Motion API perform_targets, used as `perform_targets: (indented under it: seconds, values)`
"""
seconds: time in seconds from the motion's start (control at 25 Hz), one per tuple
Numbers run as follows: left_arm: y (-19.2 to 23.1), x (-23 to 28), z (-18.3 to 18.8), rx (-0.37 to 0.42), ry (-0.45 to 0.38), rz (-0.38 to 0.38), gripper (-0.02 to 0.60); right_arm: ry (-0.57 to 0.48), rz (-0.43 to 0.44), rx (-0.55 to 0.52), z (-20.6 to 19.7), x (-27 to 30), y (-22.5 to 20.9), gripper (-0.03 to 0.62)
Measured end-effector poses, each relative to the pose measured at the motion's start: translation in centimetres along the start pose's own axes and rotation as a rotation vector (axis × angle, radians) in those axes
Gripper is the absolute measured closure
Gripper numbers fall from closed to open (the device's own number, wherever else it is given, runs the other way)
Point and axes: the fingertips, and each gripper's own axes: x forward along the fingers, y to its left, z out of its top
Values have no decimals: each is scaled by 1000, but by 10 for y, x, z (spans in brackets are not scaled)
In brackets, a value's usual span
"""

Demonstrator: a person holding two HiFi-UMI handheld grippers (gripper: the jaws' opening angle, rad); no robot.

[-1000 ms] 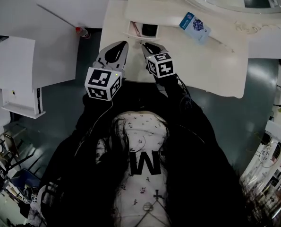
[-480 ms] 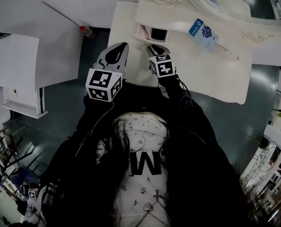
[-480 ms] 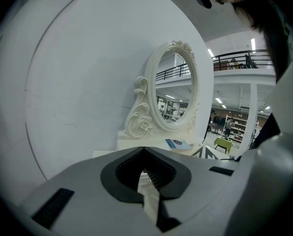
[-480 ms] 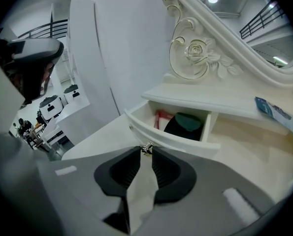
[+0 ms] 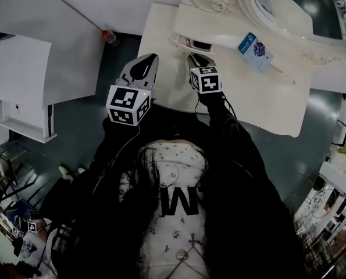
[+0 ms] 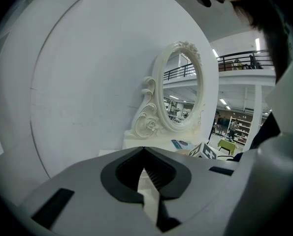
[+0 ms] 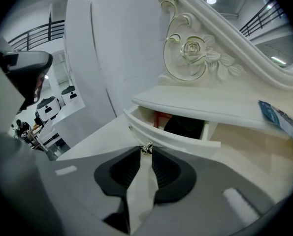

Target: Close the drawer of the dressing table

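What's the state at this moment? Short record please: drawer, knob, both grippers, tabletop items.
drawer: partly open, something dark and something red inside
knob: between the right gripper's jaw tips
right gripper: shut on knob
left gripper: shut, empty, over the left side of the dressing table, apart from drawer
other: blue packet lying to the right of drawer; mirror behind

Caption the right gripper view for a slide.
Right gripper closed on the knob of the partly open drawer, below the carved mirror frame.
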Motion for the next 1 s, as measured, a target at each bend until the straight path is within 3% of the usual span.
perform_targets:
  seconds: [0.68, 1.0]
  values:
    - [17, -2, -2, -30, -11, 32, 581, 24, -32, -43, 23, 21, -27, 513]
    - [22, -10, -2, -30, -19, 46, 581, 21, -55, -14, 32, 27, -38, 507]
